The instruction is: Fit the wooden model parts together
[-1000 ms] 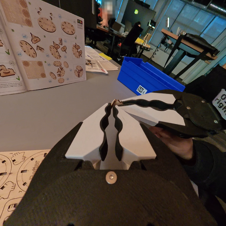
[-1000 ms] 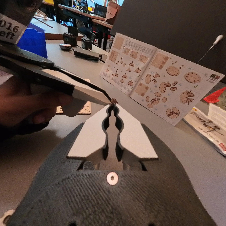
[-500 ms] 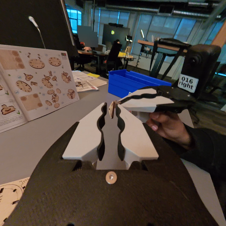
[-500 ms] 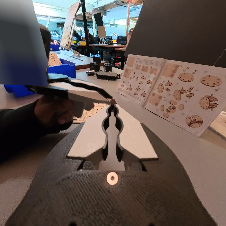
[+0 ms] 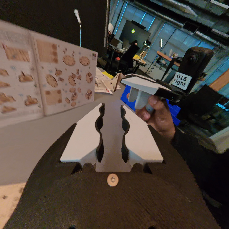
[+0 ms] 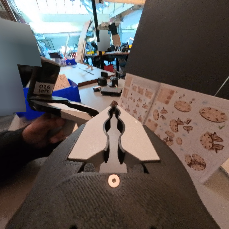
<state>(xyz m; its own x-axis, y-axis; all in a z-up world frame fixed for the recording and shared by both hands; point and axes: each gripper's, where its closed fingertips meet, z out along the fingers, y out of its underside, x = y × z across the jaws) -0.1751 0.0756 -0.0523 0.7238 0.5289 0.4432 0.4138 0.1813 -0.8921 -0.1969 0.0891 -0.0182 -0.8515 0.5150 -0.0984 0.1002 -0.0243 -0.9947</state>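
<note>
Wooden, seemingly triangular piece [image 5: 116, 81] sits pinched in the right gripper [image 6: 113, 105] near the instruction booklet [image 6: 173, 119]; left gripper [image 5: 112, 107] spread, bare.

A grey table [image 5: 31, 142] carries everything here — an open instruction booklet [image 5: 59, 79] stands propped on it against a dark panel, with loose leaflets [image 5: 104, 84] just past its far edge. A blue bin [image 5: 127, 97] sits near those leaflets, a pale wooden sheet [image 5: 8, 198] lies at the near corner, and a flat black box [image 6: 110, 91] with two small black devices [image 6: 102, 80] rests at the far side.

Thin wood piece [image 5: 116, 82], matt tabletop [image 5: 31, 138]
</note>
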